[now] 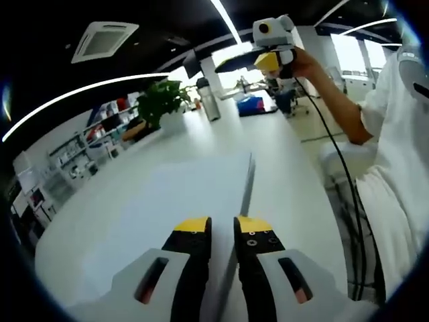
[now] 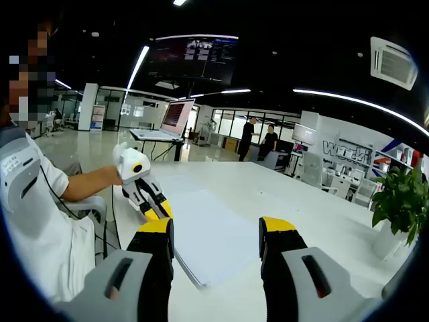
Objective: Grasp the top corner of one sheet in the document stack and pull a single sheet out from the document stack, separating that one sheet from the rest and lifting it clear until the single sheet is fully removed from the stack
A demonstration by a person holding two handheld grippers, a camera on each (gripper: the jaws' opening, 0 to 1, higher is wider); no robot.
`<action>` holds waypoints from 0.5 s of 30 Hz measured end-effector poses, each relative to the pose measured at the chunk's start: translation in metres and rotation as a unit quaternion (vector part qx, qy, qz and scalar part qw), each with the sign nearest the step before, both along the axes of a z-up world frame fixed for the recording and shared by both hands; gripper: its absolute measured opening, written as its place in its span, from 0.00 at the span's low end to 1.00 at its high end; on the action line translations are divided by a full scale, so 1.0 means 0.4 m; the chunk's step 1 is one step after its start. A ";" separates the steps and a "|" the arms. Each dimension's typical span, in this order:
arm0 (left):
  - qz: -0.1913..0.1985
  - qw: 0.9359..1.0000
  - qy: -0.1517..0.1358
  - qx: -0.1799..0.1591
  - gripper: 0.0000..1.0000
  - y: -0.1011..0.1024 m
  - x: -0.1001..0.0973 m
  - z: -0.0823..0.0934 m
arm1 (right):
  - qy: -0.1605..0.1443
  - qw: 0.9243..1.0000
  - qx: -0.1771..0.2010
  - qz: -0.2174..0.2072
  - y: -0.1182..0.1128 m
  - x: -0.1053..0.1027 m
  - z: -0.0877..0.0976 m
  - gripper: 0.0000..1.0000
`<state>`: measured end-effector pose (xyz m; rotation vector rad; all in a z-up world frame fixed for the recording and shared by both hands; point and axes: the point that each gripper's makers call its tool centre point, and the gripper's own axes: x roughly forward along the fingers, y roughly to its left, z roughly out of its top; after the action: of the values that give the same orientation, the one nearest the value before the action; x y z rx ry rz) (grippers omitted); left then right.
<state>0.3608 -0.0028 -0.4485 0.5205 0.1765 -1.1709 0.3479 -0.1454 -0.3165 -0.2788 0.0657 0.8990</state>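
A potted plant (image 1: 163,102) stands on the white table (image 1: 120,208) beside a grey flask (image 1: 208,98); a blue tray (image 1: 255,105) lies farther along; shelves (image 1: 74,154) line the wall; a ceiling screen (image 2: 193,58) hangs overhead; two people (image 2: 258,139) stand far off.

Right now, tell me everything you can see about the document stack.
The document stack is a block of plain white sheets lying flat on the white table, near its edge. Its side shows thin layered edges. The left gripper sits at one corner; its jaws look nearly closed around a lifted sheet edge. The right gripper hangs open above it.
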 end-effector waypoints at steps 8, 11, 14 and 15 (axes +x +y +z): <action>0.003 1.000 0.000 0.010 0.16 0.003 0.003 -0.010 | 0.000 1.000 0.000 0.000 0.000 0.000 -0.001 0.51; 0.003 1.000 0.001 0.014 0.17 0.003 0.003 -0.015 | 0.000 1.000 0.000 0.000 0.000 -0.001 0.000 0.51; 0.005 1.000 -0.003 0.018 0.17 0.004 0.004 -0.015 | 0.000 1.000 0.000 0.000 0.000 -0.001 0.000 0.51; 0.005 1.000 -0.004 0.019 0.17 0.004 0.004 -0.015 | 0.000 1.000 0.000 0.000 -0.001 -0.001 0.001 0.51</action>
<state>0.3623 -0.0013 -0.4546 0.5579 0.1948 -1.1576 0.3475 -0.1457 -0.3161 -0.2788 0.0647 0.8995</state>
